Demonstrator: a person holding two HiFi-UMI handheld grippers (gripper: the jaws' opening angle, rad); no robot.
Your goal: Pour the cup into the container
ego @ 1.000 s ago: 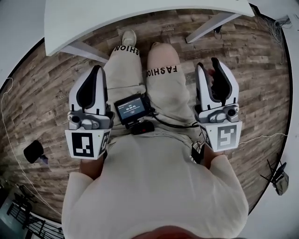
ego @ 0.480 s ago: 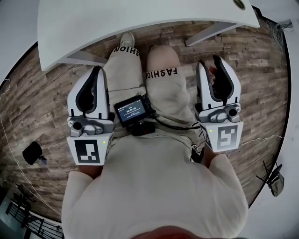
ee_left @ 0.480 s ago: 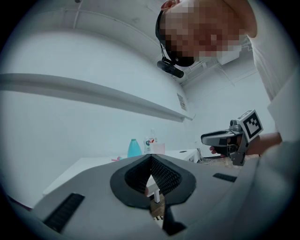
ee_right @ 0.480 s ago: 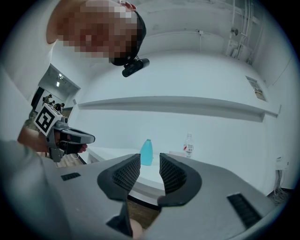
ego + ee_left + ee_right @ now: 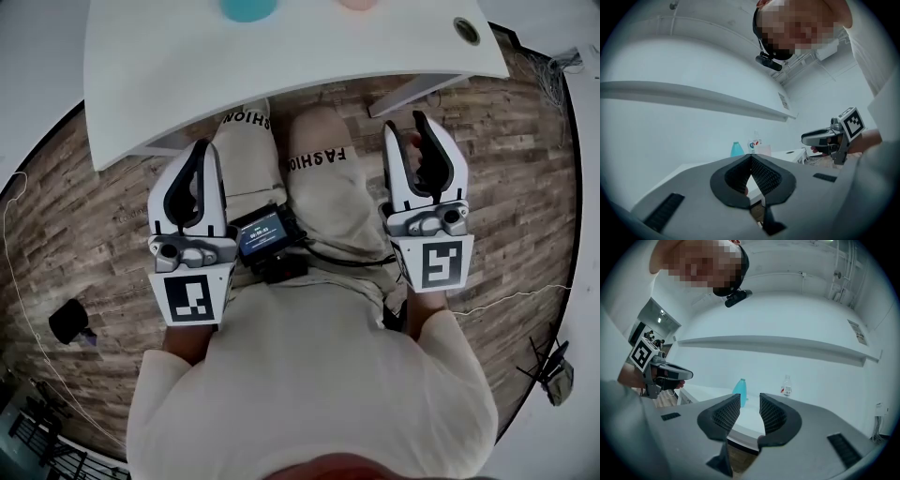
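Note:
On the white table, at its far edge, stand a blue vessel and a pink one, both cut off by the picture's top. The left gripper view shows the blue vessel beside a pale pink container and a small clear bottle. My left gripper is held over the lap short of the table, its jaws meeting at the tips, empty. My right gripper is level with it, jaws a narrow gap apart with nothing between them. The right gripper view shows the blue vessel far ahead.
A small screen device with a cable rests on the person's lap between the grippers. The table has a round cable hole at its right end and slanted legs over wood flooring. A wall shelf runs above the table.
Both grippers have moved forward toward the table, a little closer together. More of the tabletop shows now, and the blue and pink vessels have come into view at the top.

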